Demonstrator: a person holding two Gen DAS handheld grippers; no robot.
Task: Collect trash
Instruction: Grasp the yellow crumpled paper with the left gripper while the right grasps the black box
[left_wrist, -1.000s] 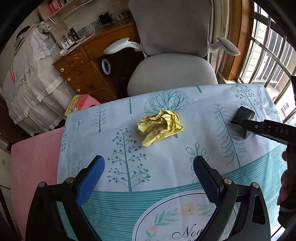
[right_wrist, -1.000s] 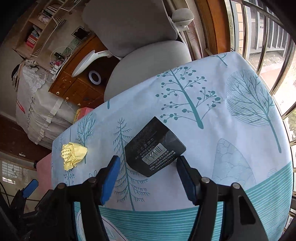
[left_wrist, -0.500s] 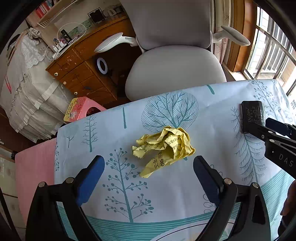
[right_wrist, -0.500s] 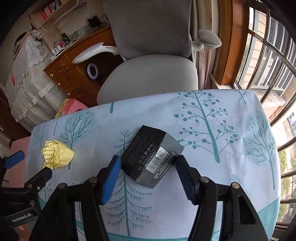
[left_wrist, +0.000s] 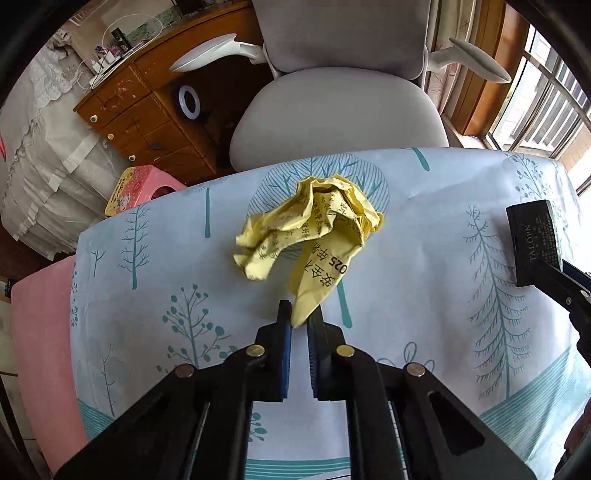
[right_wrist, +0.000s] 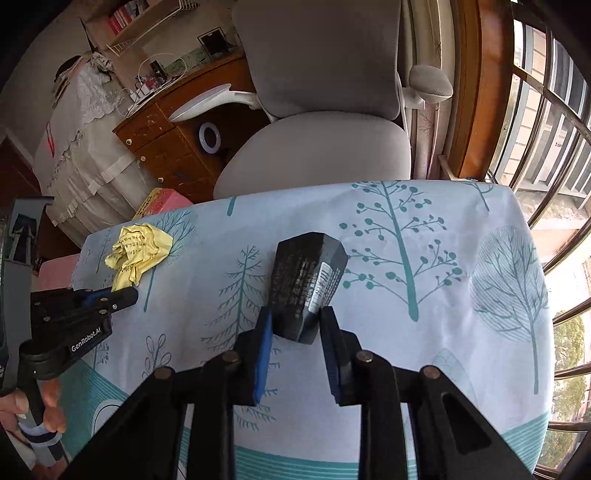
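Note:
A crumpled yellow paper with black print lies on the tree-patterned tablecloth. My left gripper is shut on its near tip. The right wrist view shows the same paper at the far left, with the left gripper on its near end. A small black box with a white barcode label sits between the fingers of my right gripper. Its jaws are closing and both pads touch the box's near end. In the left wrist view the box is at the right edge.
A grey office chair stands right behind the table's far edge. A wooden desk and a pink stool are at the back left, and a barred window at the right. A person's hand holds the left gripper's handle.
My left gripper came down and forward to the yellow paper and shut on its near tip. My right gripper rolled and its jaws narrowed onto the black box, which now looks more upright.

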